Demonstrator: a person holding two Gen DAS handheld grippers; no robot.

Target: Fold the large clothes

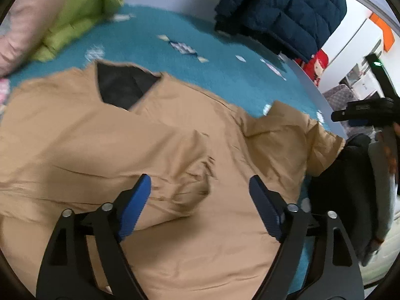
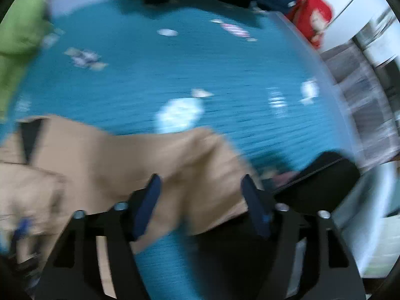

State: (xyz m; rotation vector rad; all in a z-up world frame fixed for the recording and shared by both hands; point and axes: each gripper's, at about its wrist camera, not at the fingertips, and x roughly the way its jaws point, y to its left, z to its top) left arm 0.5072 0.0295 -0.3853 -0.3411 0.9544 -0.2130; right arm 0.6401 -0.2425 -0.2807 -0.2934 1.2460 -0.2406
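Note:
A large tan jacket (image 1: 155, 135) with a dark grey lining at its collar (image 1: 120, 87) lies spread on the teal bed cover (image 1: 190, 67). My left gripper (image 1: 200, 187) is open and empty, just above the jacket's creased middle. In the right wrist view, which is blurred, my right gripper (image 2: 200, 187) is open and empty above the jacket's right sleeve (image 2: 200, 160). The right gripper's black body also shows in the left wrist view (image 1: 365, 111) at the right, above the sleeve end (image 1: 310, 140).
A lime green garment (image 1: 82, 7) and a pink one (image 1: 17, 37) lie at the back left. A navy puffer jacket (image 1: 282, 12) sits at the back right, with a red plush toy (image 1: 317, 65) past the bed's edge. Dark clothing (image 1: 345, 187) lies at the right edge.

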